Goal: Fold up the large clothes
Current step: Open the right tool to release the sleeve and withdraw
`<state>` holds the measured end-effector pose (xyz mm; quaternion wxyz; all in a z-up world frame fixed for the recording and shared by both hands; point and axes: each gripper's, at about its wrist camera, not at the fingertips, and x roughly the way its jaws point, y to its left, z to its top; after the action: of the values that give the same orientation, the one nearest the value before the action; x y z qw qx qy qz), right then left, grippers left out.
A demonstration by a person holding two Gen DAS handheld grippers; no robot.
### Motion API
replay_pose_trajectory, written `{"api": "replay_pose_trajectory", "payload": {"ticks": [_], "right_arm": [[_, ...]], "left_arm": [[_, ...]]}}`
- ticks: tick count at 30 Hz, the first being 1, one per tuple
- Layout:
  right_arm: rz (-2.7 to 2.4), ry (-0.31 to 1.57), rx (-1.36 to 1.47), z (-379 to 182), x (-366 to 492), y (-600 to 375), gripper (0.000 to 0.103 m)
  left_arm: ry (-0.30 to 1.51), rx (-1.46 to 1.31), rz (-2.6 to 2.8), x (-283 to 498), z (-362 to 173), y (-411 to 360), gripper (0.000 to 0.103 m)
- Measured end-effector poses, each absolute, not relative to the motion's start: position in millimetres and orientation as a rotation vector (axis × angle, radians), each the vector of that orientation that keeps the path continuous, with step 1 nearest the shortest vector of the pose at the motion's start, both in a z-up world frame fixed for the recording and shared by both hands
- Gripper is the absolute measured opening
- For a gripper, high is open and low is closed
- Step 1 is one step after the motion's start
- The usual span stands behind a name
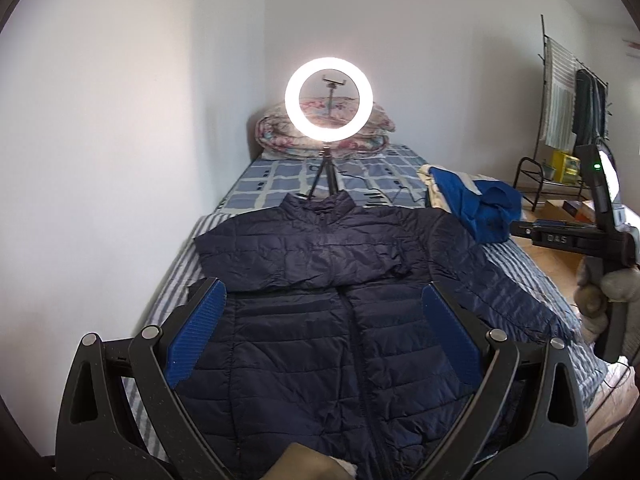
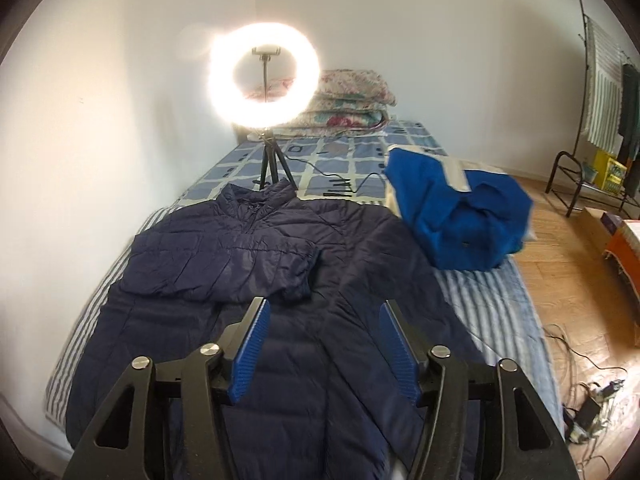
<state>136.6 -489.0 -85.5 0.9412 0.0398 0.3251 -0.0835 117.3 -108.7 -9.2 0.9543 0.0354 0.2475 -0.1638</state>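
Note:
A navy quilted puffer jacket lies front-up on the bed, collar toward the far end; it also shows in the right wrist view. Its left sleeve is folded across the chest, and its right sleeve lies spread out to the right. My left gripper is open and empty, held above the jacket's lower half. My right gripper is open and empty, held above the jacket's middle. The right gripper's body shows at the right edge of the left wrist view.
A lit ring light on a tripod stands on the bed behind the collar. A bright blue garment lies piled at the right of the bed. Folded floral quilts lie at the head. The wall runs along the left; cables lie on the floor.

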Motion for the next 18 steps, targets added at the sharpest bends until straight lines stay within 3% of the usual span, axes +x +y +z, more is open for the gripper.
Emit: {"api": "replay_pose_trajectory", "payload": {"ticks": [9, 18], "right_arm": [[-0.277, 0.616, 0.032, -67.6, 35.5, -501.6, 0.073], [-0.458, 0.623, 0.060, -84.9, -32.2, -539.8, 0.082]], "left_arm": [[0.497, 0.115, -0.444, 94.3, -12.3, -165.5, 0.100], [0.519, 0.172, -0.590, 76.6, -27.5, -230.8, 0.100]]}}
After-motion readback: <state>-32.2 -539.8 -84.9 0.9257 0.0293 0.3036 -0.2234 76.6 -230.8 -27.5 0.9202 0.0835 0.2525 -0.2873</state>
